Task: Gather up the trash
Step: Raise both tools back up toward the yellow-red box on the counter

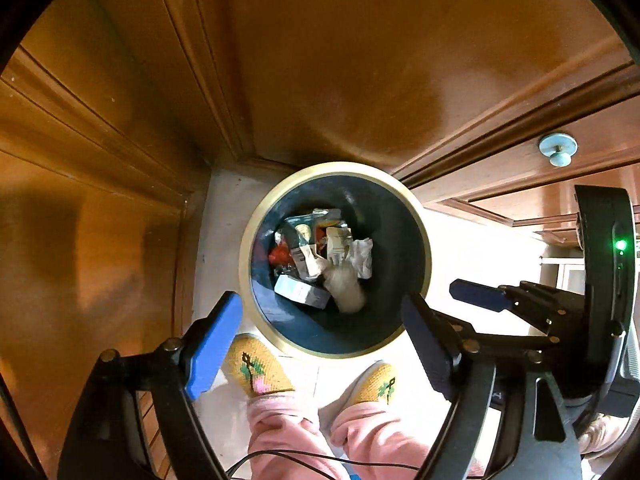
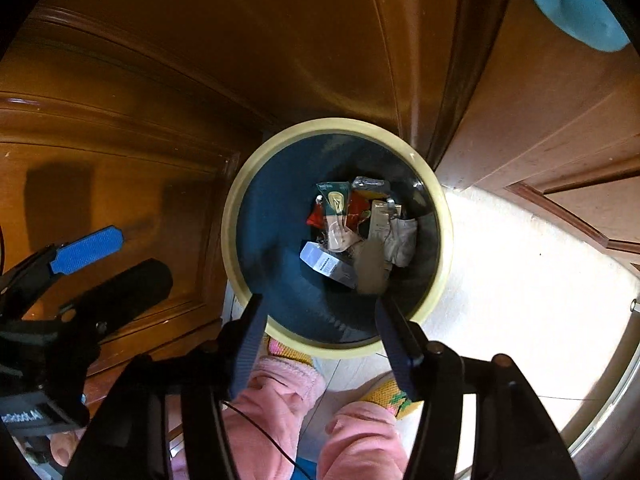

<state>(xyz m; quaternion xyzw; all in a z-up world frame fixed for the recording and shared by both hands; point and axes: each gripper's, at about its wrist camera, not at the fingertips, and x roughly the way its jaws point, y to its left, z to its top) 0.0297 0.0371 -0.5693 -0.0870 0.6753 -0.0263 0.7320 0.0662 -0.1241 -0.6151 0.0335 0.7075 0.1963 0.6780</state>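
Note:
A round bin with a cream rim (image 1: 427, 256) (image 2: 229, 232) and a dark blue inside stands on the floor in a corner of wooden cabinets. At its bottom lies a heap of trash (image 1: 316, 240) (image 2: 352, 208): wrappers, crumpled paper, a white box (image 1: 300, 290) (image 2: 324, 264) and a blurred pale wad (image 1: 346, 286) (image 2: 372, 266). My left gripper (image 1: 320, 344) (image 2: 140, 258) hangs over the bin's near rim, open wide and empty. My right gripper (image 2: 324, 340) hangs beside it, also open with nothing between its pads. One blue finger (image 1: 480, 295) of it shows in the left wrist view.
Brown wooden cabinet panels (image 1: 120, 200) close in the bin at the back and left. A drawer front with a pale blue knob (image 1: 558, 151) (image 2: 576, 4) is at the right. A person's yellow slippers (image 1: 260, 368) (image 2: 394, 396) and pink trousers stand just before the bin on pale floor (image 2: 520, 280).

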